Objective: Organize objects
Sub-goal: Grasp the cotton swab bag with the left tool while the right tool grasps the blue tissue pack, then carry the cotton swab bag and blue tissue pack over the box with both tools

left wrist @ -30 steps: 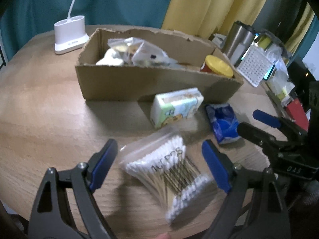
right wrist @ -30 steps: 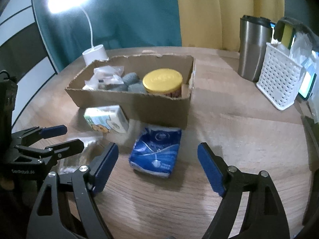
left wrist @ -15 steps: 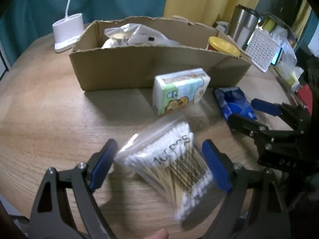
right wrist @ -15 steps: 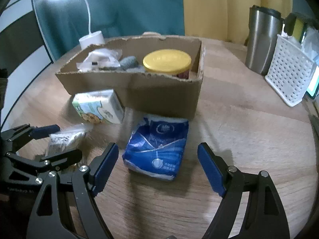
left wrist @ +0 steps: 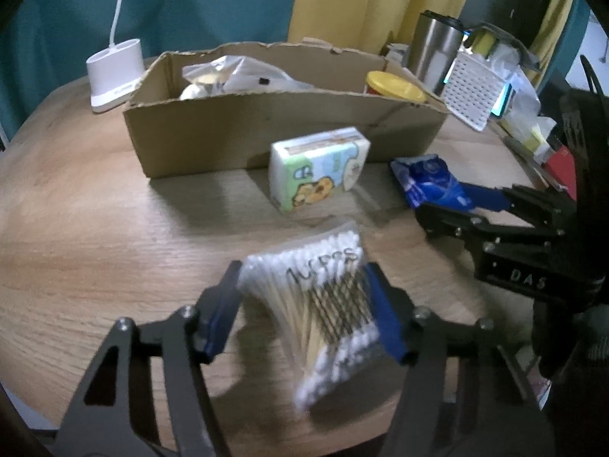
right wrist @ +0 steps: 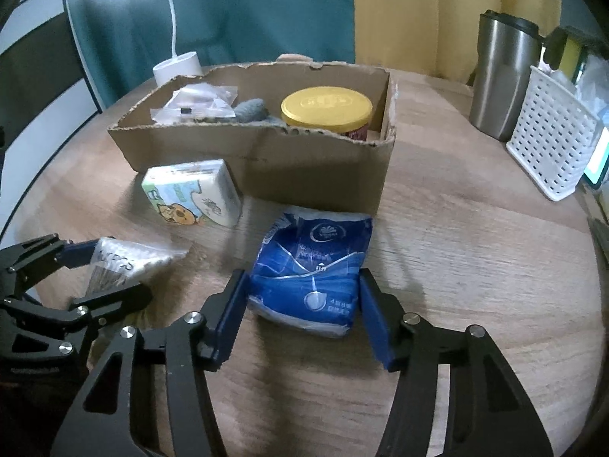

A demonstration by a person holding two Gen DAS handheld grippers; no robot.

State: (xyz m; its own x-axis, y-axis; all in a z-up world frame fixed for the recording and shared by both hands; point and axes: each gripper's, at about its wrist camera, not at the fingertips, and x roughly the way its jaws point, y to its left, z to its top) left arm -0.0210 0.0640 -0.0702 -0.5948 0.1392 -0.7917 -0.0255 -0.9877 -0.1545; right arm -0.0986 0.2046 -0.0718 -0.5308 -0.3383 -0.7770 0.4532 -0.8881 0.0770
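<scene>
While the left claw (left wrist: 304, 316) has both blue pads pressed against one swab bag (left wrist: 323, 304), the right claw (right wrist: 302, 316) has a pad touching each side of one blue pack (right wrist: 312, 270), clamped on it. Both lie on the worktop (right wrist: 475, 247), in front of one cardboard box (right wrist: 266, 160). One tissue pack (left wrist: 318, 169) lies between bag and box.

The swabs' long axis runs away from the left camera, leaning slightly left, one row of cotton tips far, one near. The blue pack's long axis points toward the box.

Inside the box are one yellow-lidded jar (right wrist: 326, 108), clear bags (right wrist: 198, 101) and something grey (right wrist: 249, 108); the grey thing shows only from the right wrist. One steel tumbler (right wrist: 502, 80), one white basket (right wrist: 552, 144) and one lamp base (left wrist: 114, 72) stand around it.
</scene>
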